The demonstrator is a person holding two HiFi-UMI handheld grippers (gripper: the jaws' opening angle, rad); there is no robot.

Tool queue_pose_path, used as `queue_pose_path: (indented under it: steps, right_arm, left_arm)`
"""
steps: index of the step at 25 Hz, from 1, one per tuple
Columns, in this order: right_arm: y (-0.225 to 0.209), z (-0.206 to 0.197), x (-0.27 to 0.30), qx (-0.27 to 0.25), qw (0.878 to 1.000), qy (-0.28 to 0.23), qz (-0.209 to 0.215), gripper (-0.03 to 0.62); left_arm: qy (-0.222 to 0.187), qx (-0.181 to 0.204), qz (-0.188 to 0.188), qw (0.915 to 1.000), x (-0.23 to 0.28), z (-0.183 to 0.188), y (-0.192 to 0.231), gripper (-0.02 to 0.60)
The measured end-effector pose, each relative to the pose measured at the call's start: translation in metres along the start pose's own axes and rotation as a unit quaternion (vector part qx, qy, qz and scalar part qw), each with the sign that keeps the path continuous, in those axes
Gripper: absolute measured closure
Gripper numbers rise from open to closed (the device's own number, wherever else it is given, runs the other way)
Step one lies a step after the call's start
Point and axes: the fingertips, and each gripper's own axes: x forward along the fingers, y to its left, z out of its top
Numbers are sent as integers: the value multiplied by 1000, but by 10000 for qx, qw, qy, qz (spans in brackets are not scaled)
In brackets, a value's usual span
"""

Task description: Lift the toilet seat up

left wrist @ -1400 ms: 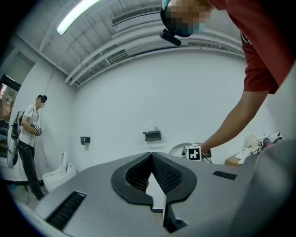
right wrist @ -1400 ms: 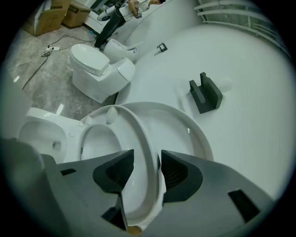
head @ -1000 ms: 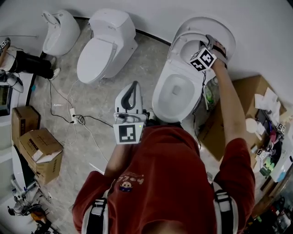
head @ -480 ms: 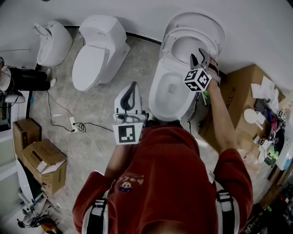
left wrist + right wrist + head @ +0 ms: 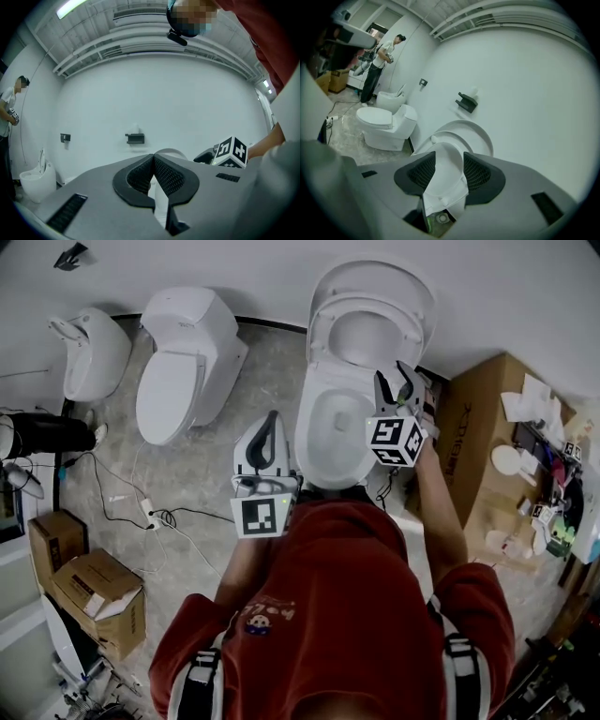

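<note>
Stone floor (image 5: 187,474) and white wall (image 5: 525,296) surround the toilet (image 5: 306,437), whose toilet seat (image 5: 375,304) stands raised against its lid (image 5: 375,268). Right tool (image 5: 394,381) hovers above the toilet's rim, jaws apart and empty; left tool (image 5: 272,418) beside the toilet, jaws together

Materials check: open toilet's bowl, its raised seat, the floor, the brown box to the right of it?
Bowl: likely glazed ceramic; glossy white with soft highlights.
Raised seat: probably moulded plastic; thin, smooth white ring, but the look leaves it open.
Floor: mottled grey, matt; stone-look tile or concrete, can't tell which.
Box: cardboard; matt brown, flat panels with folded edges.
</note>
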Motion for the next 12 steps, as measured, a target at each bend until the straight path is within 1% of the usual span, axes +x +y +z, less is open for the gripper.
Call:
queue_pose_path:
  steps: [4, 8, 10, 12]
  right_arm:
    - [-8, 1, -29, 752, 9971, -70, -122, 421]
    - [-11, 0, -53, 1422, 9896, -191, -31, 421]
    - [-12, 0, -67, 1680, 9854, -260, 69, 421]
    - [-16, 4, -81, 1845, 9822, -352, 44, 421]
  left_arm:
    - [12, -43, -172, 9998, 7, 0, -10, 570]
    - [-44, -95, -293, 9995, 16, 1, -23, 569]
    - [-56, -121, -361, 9993, 20, 3, -29, 569]
    - [-41, -153, -418, 9990, 23, 6, -31, 569]
